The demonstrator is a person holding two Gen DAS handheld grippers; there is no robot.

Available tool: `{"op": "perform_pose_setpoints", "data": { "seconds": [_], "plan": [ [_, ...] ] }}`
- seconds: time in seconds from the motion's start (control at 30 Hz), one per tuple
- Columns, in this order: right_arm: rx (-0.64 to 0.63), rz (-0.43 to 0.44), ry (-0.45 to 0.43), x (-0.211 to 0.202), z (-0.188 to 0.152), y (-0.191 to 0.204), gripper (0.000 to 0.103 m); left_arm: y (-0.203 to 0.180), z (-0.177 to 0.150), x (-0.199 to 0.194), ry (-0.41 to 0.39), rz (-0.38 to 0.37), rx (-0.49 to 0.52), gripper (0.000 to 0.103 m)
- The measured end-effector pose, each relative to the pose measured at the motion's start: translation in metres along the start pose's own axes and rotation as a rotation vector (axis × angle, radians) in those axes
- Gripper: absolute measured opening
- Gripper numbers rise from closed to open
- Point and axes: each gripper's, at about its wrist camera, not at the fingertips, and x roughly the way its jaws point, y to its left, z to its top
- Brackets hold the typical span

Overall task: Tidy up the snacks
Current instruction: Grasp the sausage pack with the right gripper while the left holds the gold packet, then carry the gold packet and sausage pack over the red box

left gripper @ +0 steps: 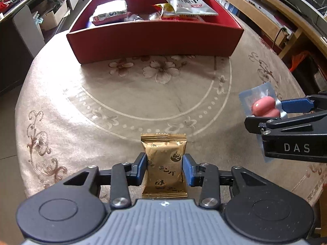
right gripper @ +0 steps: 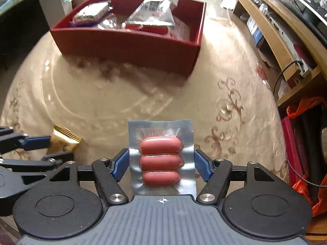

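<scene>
- A gold snack packet is clamped tight in the left gripper.
- A sausage pack is pinched between the right gripper's pads.
- The red box, already loaded with snacks, is seen straight ahead of both.

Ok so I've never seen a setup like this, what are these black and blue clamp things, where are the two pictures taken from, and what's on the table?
Each black clamp is a hand-held gripper that a person carries, with a camera looking forward along its two blue-padded fingers. One picture comes from the left hand-held gripper, which is shut on a gold snack packet. The other comes from the right hand-held gripper, which has a clear pack of three pink sausages between its fingers. Each gripper shows at the edge of the other's picture. Ahead, on a round table with a floral cloth, stands a red box already holding several snack packets.
</scene>
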Motion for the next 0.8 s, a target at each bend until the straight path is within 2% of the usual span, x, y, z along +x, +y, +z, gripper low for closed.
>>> {"op": "perform_pose_setpoints", "data": {
  "seconds": [0.37,0.47,0.6,0.67,0.7,0.77,0.8],
  "plan": [
    [0.010,0.005,-0.016,-0.003,0.006,0.001,0.074,0.000,0.010,0.016,-0.002,0.031,-0.026,0.037],
    [0.019,0.006,-0.019,-0.004,0.007,-0.003,0.074,-0.004,0.015,0.019,-0.015,0.053,-0.028,0.042],
    [0.030,0.007,-0.024,-0.005,0.009,-0.006,0.074,-0.017,0.015,0.025,-0.029,0.080,0.003,0.059],
    [0.029,0.009,-0.031,-0.008,0.009,-0.007,0.074,-0.021,0.014,0.027,-0.040,0.102,0.015,0.063],
    [0.026,0.007,-0.034,-0.009,0.009,-0.007,0.074,-0.020,0.013,0.026,-0.044,0.102,0.013,0.062],
    [0.021,-0.001,-0.042,-0.011,0.009,-0.007,0.074,-0.018,0.011,0.023,-0.049,0.105,0.012,0.051],
    [0.020,-0.004,-0.048,-0.014,0.010,-0.007,0.074,-0.016,0.009,0.020,-0.041,0.107,0.002,0.039]
  ]
}}
